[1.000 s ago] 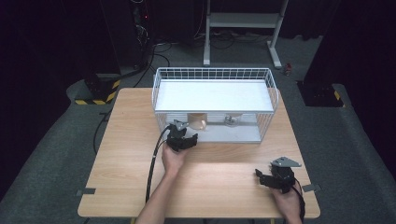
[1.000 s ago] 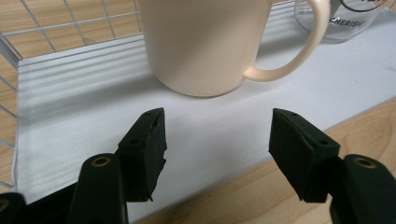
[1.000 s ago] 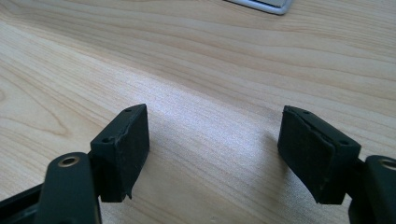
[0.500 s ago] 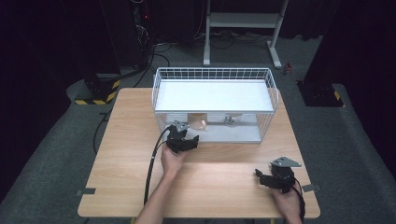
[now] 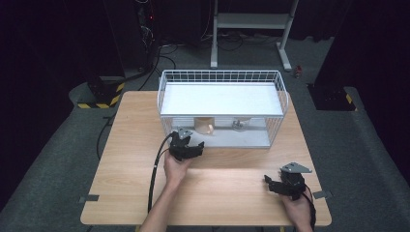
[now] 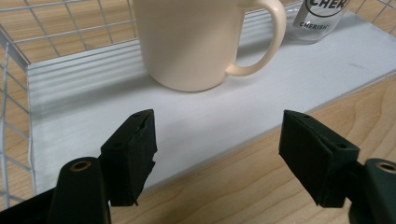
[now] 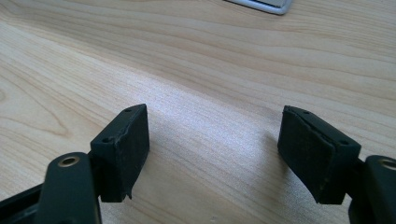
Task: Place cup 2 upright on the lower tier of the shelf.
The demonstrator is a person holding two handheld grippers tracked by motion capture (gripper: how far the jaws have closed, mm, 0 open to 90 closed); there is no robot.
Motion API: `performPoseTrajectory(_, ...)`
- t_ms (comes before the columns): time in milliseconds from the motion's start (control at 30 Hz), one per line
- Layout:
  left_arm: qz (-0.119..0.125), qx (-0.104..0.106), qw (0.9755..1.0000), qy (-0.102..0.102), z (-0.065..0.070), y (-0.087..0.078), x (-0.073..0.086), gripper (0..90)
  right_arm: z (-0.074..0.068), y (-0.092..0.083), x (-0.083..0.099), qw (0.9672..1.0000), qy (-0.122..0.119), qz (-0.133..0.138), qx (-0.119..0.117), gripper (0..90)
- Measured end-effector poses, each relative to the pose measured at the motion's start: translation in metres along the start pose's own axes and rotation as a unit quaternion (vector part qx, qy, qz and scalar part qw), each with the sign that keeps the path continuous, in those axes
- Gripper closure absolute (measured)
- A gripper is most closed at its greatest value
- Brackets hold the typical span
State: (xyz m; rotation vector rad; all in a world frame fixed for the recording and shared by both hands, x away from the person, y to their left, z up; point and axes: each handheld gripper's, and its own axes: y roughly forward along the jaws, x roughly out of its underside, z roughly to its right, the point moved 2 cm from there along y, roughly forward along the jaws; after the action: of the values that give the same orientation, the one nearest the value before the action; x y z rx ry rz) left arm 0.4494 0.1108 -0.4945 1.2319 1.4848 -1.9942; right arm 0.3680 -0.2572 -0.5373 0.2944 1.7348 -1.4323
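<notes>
A cream mug (image 6: 201, 42) stands upright on the white lower shelf (image 6: 233, 107) of a wire rack (image 5: 222, 77), its handle pointing right in the left gripper view. In the high view the cream mug (image 5: 204, 125) sits under the rack's upper shelf. My left gripper (image 6: 217, 154) is open just in front of the shelf's edge, jaws wide apart, nothing between them; from above, the left gripper (image 5: 186, 145) is at the rack's front left. My right gripper (image 7: 215, 149) is open over bare wood; seen from above, the right gripper (image 5: 285, 183) rests near the table's front right.
A clear glass with printed letters (image 6: 322, 18) stands to the right of the mug; from above, the glass (image 5: 240, 124) is near the shelf's middle. The wooden table (image 5: 125, 159) has free room left and front. A cable (image 5: 155, 169) trails from the left gripper.
</notes>
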Motion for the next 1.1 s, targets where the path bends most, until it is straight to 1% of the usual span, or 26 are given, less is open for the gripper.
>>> performPoseTrajectory(100, 0.003, 0.003, 1.0, -0.004, -0.001, -0.003, 0.001, 27.1, 0.0, 0.0, 0.0, 1.0, 0.0, 0.0, 0.0, 25.2)
performPoseTrajectory(333, 0.0, 0.003, 1.0, -0.001, -0.003, -0.01, 0.002, 26.1, 0.0, 0.0, 0.0, 1.0, 0.0, 0.0, 0.0, 25.2)
performPoseTrajectory(567, 0.008, 0.002, 0.9999, -0.01, -0.006, -0.015, 0.006, 25.9, 0.0, 0.0, 0.0, 1.0, 0.0, 0.0, 0.0, 25.2)
performPoseTrajectory(600, 0.009, 0.0, 0.9999, -0.008, -0.007, -0.016, 0.006, 25.9, 0.0, 0.0, 0.0, 1.0, 0.0, 0.0, 0.0, 25.2)
performPoseTrajectory(700, 0.012, 0.003, 0.9998, -0.015, -0.007, -0.017, 0.008, 25.9, 0.0, 0.0, 0.0, 1.0, 0.0, 0.0, 0.0, 25.2)
performPoseTrajectory(733, 0.013, 0.003, 0.9998, -0.012, -0.007, -0.018, 0.008, 25.9, 0.0, 0.0, 0.0, 1.0, 0.0, 0.0, 0.0, 25.1)
performPoseTrajectory(1100, 0.016, 0.009, 0.9998, -0.011, -0.007, -0.027, 0.01, 25.8, 0.0, 0.0, 0.0, 1.0, 0.0, 0.0, 0.0, 25.2)
